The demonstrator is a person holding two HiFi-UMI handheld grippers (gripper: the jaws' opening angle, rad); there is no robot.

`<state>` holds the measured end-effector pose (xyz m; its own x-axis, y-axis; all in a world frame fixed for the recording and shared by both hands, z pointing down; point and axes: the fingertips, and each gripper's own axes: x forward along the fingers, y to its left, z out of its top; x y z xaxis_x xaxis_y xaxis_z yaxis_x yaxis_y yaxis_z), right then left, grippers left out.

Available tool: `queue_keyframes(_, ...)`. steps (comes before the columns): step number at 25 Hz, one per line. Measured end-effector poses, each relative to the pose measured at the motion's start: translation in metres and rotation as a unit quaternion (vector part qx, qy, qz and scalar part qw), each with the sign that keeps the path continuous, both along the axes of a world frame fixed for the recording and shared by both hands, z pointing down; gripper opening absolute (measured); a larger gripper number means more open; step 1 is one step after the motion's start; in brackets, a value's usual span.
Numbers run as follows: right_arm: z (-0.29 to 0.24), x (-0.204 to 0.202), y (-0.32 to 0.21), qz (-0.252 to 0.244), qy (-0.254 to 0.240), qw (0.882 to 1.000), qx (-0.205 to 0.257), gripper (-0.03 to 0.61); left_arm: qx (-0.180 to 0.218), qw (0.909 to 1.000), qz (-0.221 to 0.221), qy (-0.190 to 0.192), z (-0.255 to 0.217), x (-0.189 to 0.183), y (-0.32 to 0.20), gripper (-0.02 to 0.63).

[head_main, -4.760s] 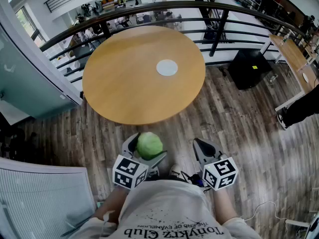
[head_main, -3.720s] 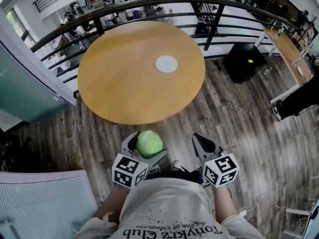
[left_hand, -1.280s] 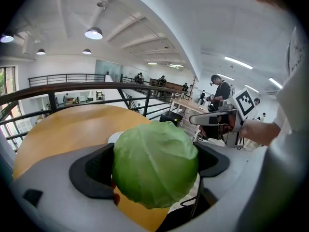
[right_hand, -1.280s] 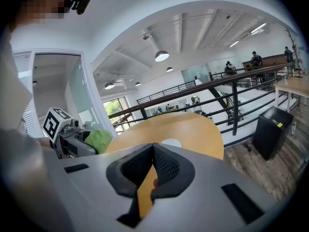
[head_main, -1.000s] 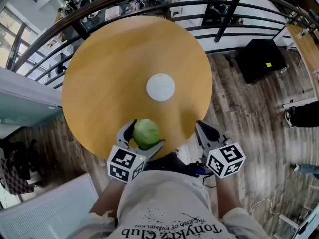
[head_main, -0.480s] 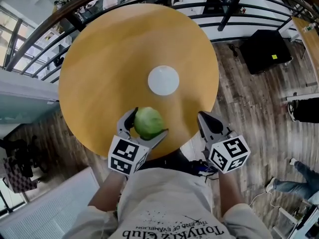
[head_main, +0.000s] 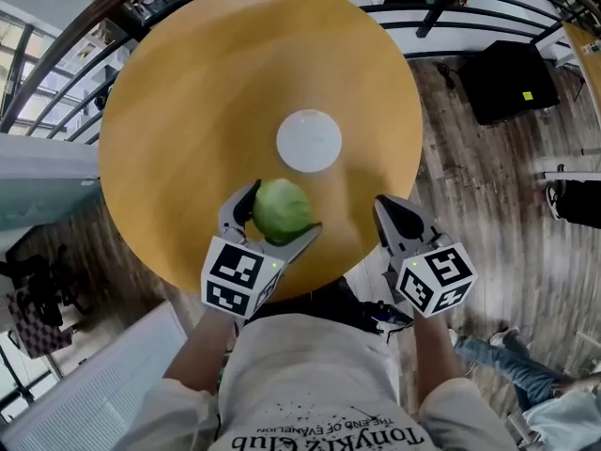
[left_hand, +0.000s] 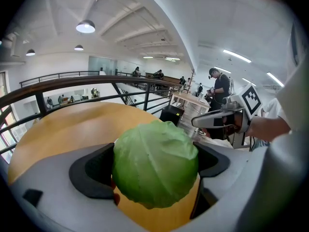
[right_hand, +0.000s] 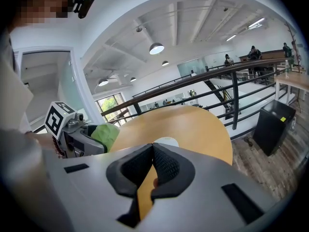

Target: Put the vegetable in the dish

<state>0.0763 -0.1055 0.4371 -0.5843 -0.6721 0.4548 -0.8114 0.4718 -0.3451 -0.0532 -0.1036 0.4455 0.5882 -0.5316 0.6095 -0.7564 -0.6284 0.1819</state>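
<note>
We hold the cabbage (head_main: 282, 207) in the fingers of our left gripper (head_main: 280, 212); those of the right gripper (head_main: 392, 212) are closed, empty. Released off-centre, it could roll off the dish (head_main: 309, 140).

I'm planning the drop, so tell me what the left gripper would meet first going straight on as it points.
Probably the white dish, just ahead of the left gripper and its cabbage; height is unclear.
</note>
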Motion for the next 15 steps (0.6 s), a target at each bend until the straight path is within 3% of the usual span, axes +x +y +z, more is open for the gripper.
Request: queue_keyframes(15,0.032,-0.002,-0.047,0.005,0.002,1.000,-0.029,0.021,-0.031,0.9984,0.018,-0.044,0.053,0.001,-0.067,0.497)
